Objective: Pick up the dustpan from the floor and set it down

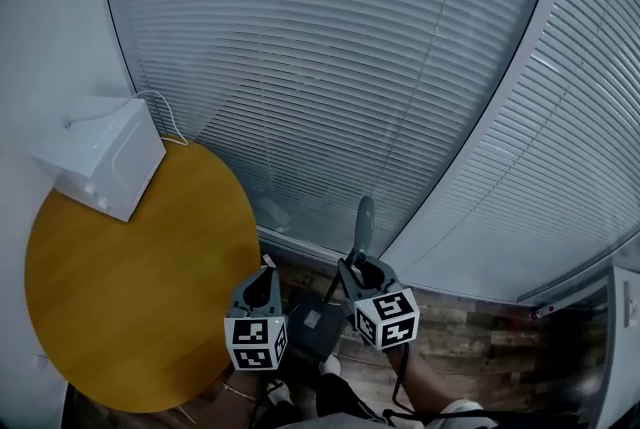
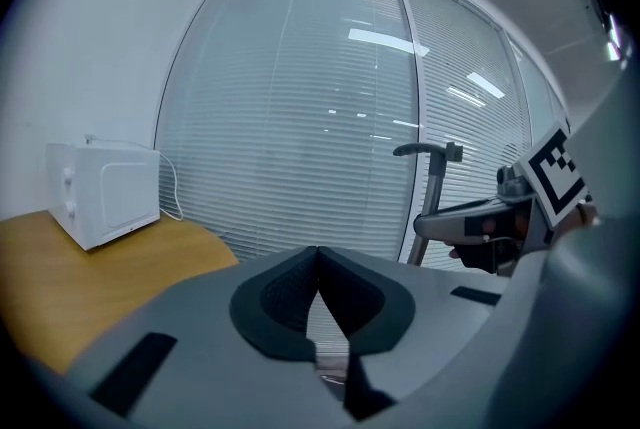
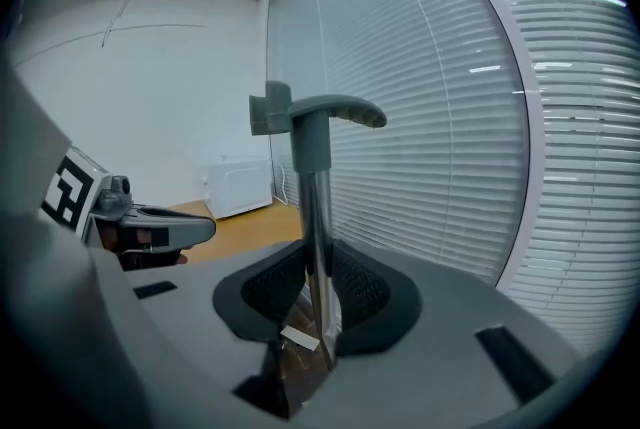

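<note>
Now the right gripper (image 3: 318, 297) is clamped on the dustpan's upright handle (image 3: 317, 207), its long axis rising straight from the dark pan (image 1: 312, 322) low between both grippers near the floor (image 1: 480, 337), while the left gripper (image 2: 318, 262), jaws together on nothing, sits just left.

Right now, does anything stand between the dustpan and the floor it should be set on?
Nothing visible does. The right tool grips the dustpan by its pole, wood floor showing around its pan. The round table lies off to the left; the shut, empty left tool is beside the pan.
</note>
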